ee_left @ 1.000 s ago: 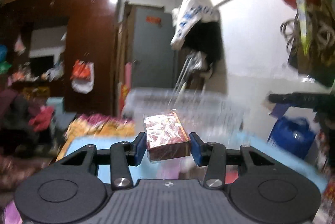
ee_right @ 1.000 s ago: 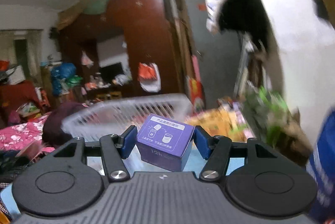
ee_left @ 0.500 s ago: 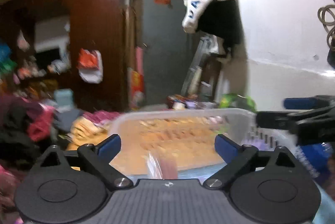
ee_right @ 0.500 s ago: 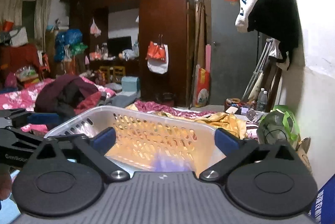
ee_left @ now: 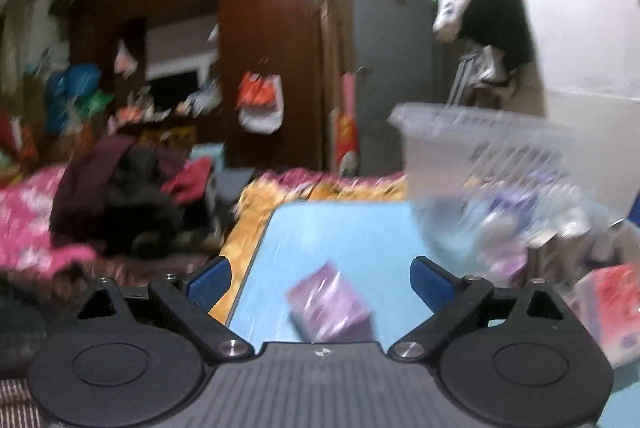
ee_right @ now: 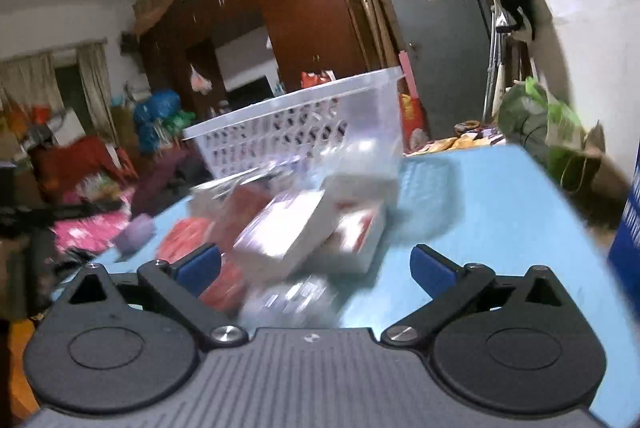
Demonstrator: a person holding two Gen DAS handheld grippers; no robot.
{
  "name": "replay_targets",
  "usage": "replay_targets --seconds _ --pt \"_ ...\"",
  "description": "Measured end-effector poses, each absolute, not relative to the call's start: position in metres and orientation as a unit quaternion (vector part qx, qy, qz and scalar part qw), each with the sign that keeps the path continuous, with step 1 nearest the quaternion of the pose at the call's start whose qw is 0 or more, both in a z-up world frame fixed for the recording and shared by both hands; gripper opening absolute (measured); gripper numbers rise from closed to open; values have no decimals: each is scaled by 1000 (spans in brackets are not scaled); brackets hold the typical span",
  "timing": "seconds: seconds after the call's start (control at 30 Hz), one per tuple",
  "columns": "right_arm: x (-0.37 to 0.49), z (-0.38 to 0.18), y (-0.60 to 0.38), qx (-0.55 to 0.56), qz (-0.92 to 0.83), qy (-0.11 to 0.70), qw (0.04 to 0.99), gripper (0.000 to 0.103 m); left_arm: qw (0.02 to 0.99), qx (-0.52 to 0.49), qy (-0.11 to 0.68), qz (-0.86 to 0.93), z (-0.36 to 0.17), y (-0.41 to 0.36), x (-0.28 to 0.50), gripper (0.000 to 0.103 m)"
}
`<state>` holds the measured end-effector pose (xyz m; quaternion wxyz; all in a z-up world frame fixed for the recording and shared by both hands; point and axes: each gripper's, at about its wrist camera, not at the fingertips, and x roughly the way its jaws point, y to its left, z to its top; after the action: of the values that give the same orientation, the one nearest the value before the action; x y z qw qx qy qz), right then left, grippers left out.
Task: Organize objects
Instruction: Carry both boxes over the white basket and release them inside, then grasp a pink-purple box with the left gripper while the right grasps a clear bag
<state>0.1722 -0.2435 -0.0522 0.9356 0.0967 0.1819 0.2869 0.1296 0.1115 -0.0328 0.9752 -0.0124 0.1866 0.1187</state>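
A clear plastic basket (ee_right: 304, 124) stands on the light blue table (ee_right: 480, 212); it also shows in the left wrist view (ee_left: 472, 148). My left gripper (ee_left: 320, 280) is open and empty, low over the table, with a blurred purple box (ee_left: 332, 304) lying between its fingers. My right gripper (ee_right: 316, 264) is open and empty. In front of it lies a pile of boxes and packets: a white and red box (ee_right: 296, 228), red packets (ee_right: 188, 236) and a small purple box (ee_right: 136, 232).
The table's left edge (ee_left: 256, 248) drops to yellow bedding (ee_left: 320, 188) and a heap of clothes (ee_left: 120, 196). A pink packet (ee_left: 608, 304) and other blurred items lie at the left view's right. A blue object (ee_right: 628, 228) stands at the table's right edge.
Both grippers opened and let their boxes go at the basket. They have since pulled back and dropped low over the table, the left one swinging left. Both views are blurred by motion.
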Motion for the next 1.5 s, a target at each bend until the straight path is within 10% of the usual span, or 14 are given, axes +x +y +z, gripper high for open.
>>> replay_targets --seconds 0.17,0.3,0.8,1.0,1.1,1.5 --pt "163 -56 -227 44 269 164 948 103 967 5 222 127 -40 106 148 94" --pt "167 -59 -222 38 271 168 947 103 954 19 268 132 -47 100 158 53" --pt "148 -79 -213 13 271 164 948 65 970 71 230 -16 -60 19 99 55" --pt "143 -80 -217 13 262 159 952 65 977 51 208 -2 -67 19 93 68" --pt "141 -80 -220 18 261 158 952 64 980 12 197 -10 -71 25 89 45" --pt "128 -69 -236 33 260 130 956 64 991 -26 131 1 -66 35 68 44"
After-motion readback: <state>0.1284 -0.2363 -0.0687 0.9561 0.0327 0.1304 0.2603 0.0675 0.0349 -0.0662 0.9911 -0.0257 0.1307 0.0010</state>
